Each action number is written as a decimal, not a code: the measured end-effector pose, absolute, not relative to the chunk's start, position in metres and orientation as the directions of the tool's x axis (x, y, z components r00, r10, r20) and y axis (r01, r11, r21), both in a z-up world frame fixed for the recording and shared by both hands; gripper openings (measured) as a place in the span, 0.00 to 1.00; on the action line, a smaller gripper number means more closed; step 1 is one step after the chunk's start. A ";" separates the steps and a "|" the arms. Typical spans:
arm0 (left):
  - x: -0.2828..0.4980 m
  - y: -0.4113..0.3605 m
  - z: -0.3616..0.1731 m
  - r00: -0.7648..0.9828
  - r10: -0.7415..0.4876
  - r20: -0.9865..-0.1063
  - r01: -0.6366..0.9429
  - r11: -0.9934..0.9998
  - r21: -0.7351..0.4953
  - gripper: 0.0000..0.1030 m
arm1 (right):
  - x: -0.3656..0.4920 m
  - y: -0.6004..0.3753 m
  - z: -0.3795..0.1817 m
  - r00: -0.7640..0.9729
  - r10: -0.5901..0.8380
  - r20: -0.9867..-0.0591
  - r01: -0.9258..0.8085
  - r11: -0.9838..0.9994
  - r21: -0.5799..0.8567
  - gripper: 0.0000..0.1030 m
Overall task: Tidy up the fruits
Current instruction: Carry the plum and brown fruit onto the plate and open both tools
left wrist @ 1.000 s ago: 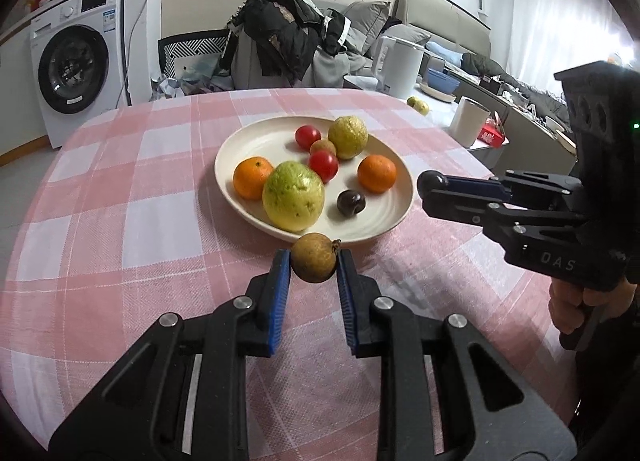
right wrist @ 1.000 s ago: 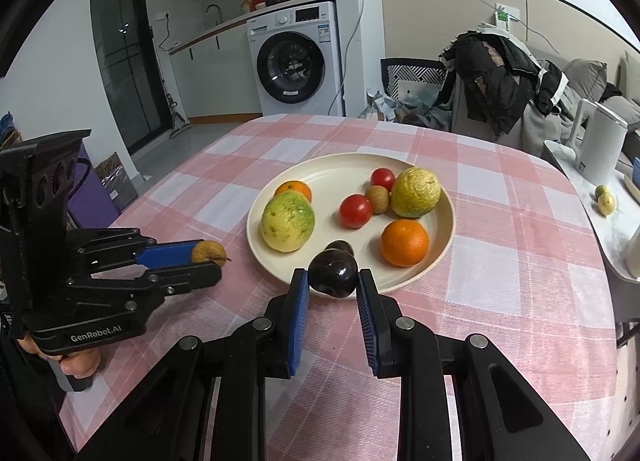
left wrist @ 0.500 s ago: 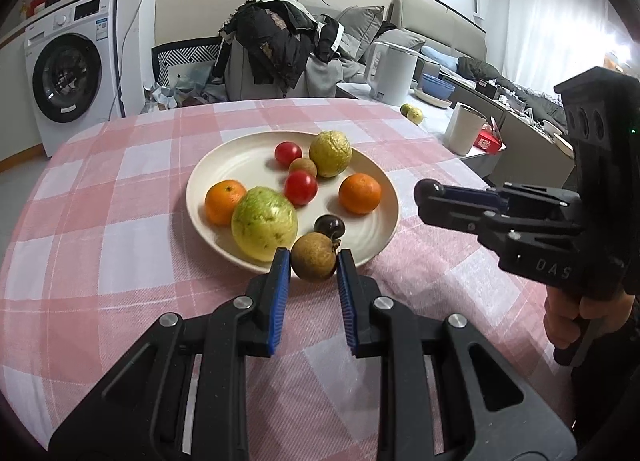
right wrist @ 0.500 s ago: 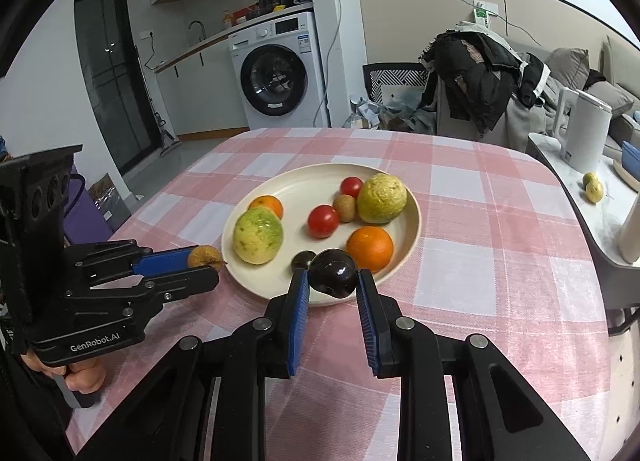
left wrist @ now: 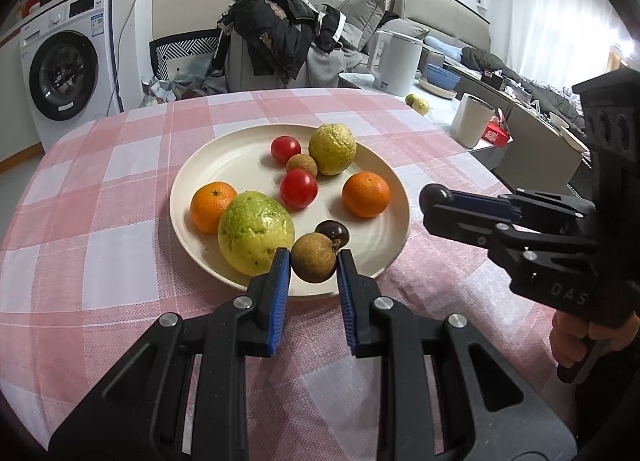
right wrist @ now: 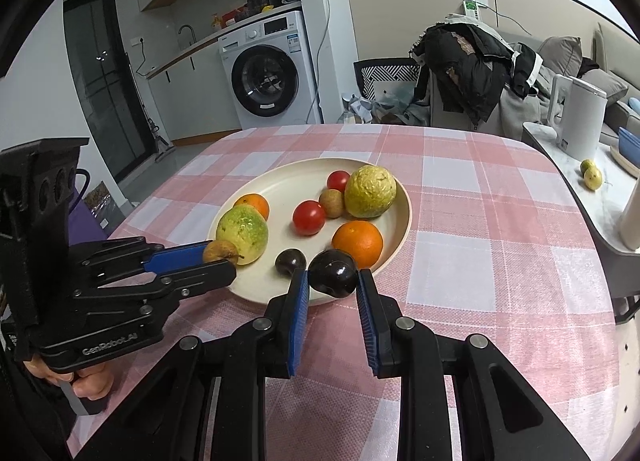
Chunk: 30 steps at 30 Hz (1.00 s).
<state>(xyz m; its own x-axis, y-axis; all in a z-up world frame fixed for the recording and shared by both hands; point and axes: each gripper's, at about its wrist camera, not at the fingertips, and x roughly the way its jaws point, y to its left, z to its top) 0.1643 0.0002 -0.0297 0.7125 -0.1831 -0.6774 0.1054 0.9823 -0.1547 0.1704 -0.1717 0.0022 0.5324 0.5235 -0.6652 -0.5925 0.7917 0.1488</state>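
1. The left tool (left wrist: pixel 313 268) is clamping a small round brown longan-like fruit (left wrist: pixel 313 257) between its blue pads, narrowly parted, over the 6 o'clock rim of the round cream plate (left wrist: pixel 224 165).
2. The right tool (right wrist: pixel 332 277) is gripping a glossy dark purple round fruit (right wrist: pixel 333 272) the same way, at the plate's rim toward 4 o'clock.
3. The plate is sitting on the pink-and-white checked bench (left wrist: pixel 100 197), carrying two oranges, two red tomatoes, two green-yellow guavas, another brown fruit and another dark fruit.
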 end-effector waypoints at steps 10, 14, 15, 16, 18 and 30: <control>0.173 0.000 -0.036 0.706 -0.173 -0.686 0.108 0.985 -0.138 0.20 | 0.172 -0.169 -0.005 0.531 0.521 -0.668 -0.586 0.795 0.154 0.24; 0.176 -0.002 -0.037 0.707 -0.165 -0.687 0.107 0.986 -0.127 0.20 | 0.172 -0.166 -0.007 0.530 0.519 -0.671 -0.586 0.796 0.152 0.24; 0.177 -0.003 -0.037 0.707 -0.166 -0.688 0.107 0.986 -0.128 0.20 | 0.173 -0.166 -0.008 0.527 0.523 -0.670 -0.586 0.795 0.159 0.24; 0.177 -0.003 -0.037 0.706 -0.165 -0.689 0.108 0.986 -0.125 0.20 | 0.173 -0.165 -0.008 0.526 0.525 -0.669 -0.586 0.794 0.162 0.24; 0.179 -0.005 -0.039 0.700 -0.157 -0.697 0.103 0.988 -0.119 0.20 | 0.174 -0.165 -0.010 0.523 0.525 -0.671 -0.586 0.794 0.165 0.24; 0.184 -0.005 -0.045 0.688 -0.158 -0.708 0.100 0.987 -0.123 0.20 | 0.177 -0.164 -0.014 0.518 0.523 -0.677 -0.579 0.797 0.172 0.24</control>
<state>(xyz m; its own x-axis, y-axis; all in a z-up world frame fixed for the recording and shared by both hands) 0.1836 -0.0049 -0.0447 0.6881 -0.1583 -0.7082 0.1004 0.9873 -0.1231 0.1774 -0.1643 -0.0138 0.5175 0.5230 -0.6772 -0.5795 0.7966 0.1724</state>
